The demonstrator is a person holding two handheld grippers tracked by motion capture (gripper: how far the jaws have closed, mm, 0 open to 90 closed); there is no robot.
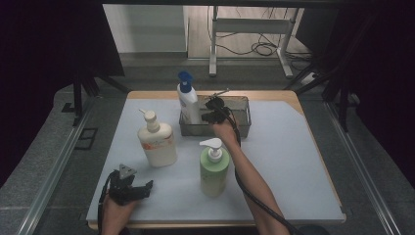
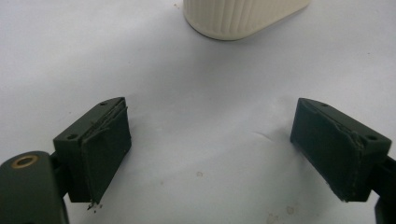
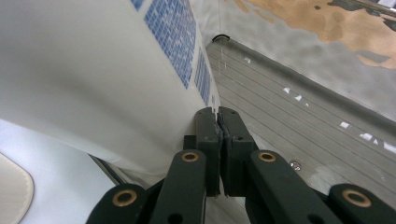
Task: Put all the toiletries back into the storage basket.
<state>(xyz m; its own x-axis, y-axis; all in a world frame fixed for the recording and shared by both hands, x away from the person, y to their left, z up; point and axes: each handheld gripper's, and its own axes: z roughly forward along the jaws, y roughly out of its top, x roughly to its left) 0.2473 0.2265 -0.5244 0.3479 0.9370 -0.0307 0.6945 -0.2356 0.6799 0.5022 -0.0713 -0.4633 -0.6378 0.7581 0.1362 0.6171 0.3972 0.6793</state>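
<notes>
Right gripper (image 1: 209, 116), forearm extended, jaws together, beside smooth white bottle (image 1: 188, 104) in metal tray (image 1: 242, 128). Left gripper (image 1: 139, 188), jaws apart, near front-left corner.

High view: above person's side, facing forward and down over whole bench (image 1: 293, 147). Left tool view: close over bench, cream bottle (image 2: 238, 16) ahead, shared with high view. Right tool view: tight beside white bottle (image 3: 93, 70) in metal basket (image 3: 299, 116).
</notes>
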